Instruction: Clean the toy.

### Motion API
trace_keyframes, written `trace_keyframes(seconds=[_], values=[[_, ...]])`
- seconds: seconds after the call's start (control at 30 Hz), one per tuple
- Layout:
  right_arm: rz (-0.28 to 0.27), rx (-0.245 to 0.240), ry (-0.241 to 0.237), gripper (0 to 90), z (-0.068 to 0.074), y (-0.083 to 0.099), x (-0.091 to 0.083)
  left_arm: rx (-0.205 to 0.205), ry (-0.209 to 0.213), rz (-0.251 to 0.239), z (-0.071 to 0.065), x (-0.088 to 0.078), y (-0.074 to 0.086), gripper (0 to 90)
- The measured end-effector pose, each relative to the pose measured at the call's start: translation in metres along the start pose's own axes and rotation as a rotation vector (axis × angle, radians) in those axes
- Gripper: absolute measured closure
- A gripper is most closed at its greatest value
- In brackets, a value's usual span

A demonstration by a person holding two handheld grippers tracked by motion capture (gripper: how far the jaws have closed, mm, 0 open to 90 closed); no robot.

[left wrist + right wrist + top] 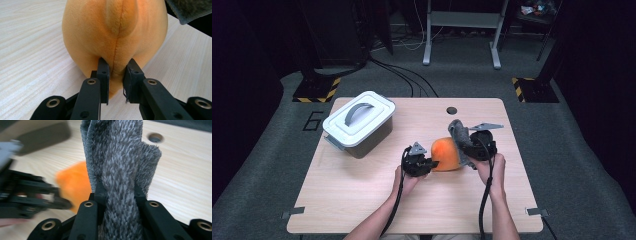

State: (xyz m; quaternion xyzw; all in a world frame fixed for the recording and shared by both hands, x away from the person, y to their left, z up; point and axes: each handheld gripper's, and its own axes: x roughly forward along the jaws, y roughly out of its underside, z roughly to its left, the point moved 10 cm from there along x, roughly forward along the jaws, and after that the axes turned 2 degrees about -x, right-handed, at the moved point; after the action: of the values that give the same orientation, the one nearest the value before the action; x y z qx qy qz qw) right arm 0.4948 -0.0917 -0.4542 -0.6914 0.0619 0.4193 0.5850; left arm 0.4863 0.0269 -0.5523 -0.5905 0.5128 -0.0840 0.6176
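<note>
High view: left claw (430,164) pinches the orange plush (446,154); right claw (460,136) clamps the grey cloth (457,131).

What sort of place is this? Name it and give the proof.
Probably a lab or recording studio, not a home: a lone wooden table on grey carpet, black-and-yellow hazard-striped stand bases, loose cables across the floor, and dark surroundings.

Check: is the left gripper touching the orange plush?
Touching. The left gripper view shows the left gripper pinching a fold of the orange plush between both pads.
</note>
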Motion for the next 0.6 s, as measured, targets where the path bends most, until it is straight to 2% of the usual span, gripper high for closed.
trace_keyframes(seconds=[0.03, 0.13, 0.2, 0.27, 0.4, 0.47, 0.5, 0.57, 0.6], values=[[-0.002, -0.013, -0.01, 73.4, 0.008, -0.003, 0.001, -0.012, -0.001, -0.012, -0.002, 0.001, -0.001, 76.7], [0.007, -0.051, -0.054, 73.1, 0.031, -0.007, 0.011, 0.015, -0.008, -0.003, -0.002, 0.001, -0.001, 76.6], [0.029, -0.071, -0.079, 73.1, 0.043, -0.006, 0.019, 0.01, -0.016, -0.009, -0.003, 0.001, -0.002, 76.6], [0.052, -0.085, -0.069, 73.4, 0.046, -0.002, 0.027, 0.009, -0.012, -0.003, -0.002, 0.001, -0.001, 76.6], [0.046, -0.057, -0.017, 73.6, 0.032, 0.001, 0.027, -0.004, -0.006, -0.016, -0.003, 0.002, -0.002, 76.6], [0.035, -0.044, -0.002, 73.5, 0.024, 0.002, 0.025, 0.017, -0.009, -0.003, -0.002, 0.001, -0.002, 76.6], [0.039, -0.038, 0.036, 73.5, 0.015, 0.004, 0.023, 0.013, -0.007, -0.004, -0.002, 0.001, -0.002, 76.6], [0.036, -0.018, 0.052, 73.5, 0.003, 0.007, 0.021, 0.003, -0.003, -0.005, -0.002, 0.001, -0.001, 76.6], [0.044, 0.009, 0.057, 73.5, -0.005, 0.011, 0.021, 0.004, -0.003, -0.004, -0.002, 0.001, -0.001, 76.6]])
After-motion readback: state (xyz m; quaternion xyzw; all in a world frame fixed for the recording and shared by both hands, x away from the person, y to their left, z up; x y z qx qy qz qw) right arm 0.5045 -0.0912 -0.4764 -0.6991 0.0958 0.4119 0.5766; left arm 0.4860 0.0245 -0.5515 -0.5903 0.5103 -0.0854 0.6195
